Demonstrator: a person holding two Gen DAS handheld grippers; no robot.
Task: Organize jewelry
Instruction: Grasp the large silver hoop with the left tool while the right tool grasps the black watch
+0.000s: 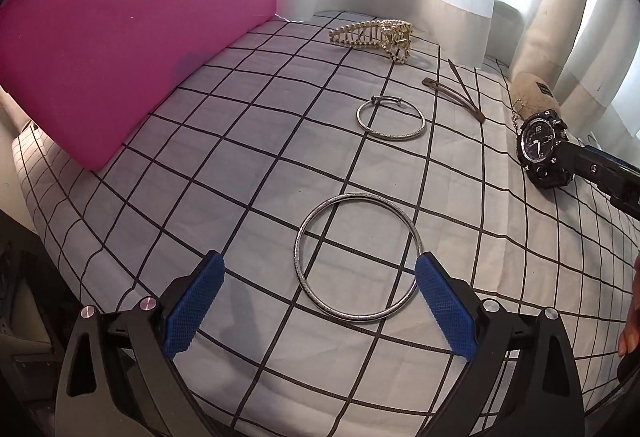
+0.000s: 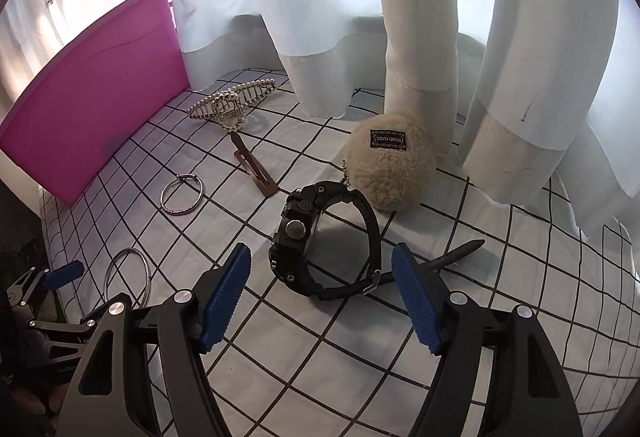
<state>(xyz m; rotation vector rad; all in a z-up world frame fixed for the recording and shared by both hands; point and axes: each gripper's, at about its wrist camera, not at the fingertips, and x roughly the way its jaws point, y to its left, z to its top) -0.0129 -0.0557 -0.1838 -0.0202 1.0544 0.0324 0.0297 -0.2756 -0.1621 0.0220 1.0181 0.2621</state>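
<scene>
Between the spread left tool lies a bangle; the spread right tool faces the watch.

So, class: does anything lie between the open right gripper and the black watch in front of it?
Nothing visible does. The right gripper is open, and the black watch sits just beyond its fingertips on the checked cloth, with only bare cloth between.

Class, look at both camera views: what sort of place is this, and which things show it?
Probably a bedroom: the jewelry lies on a soft checked bedsheet, pale curtains hang down to it as at a window, and a pink board, perhaps a headboard, stands along one edge.
</scene>
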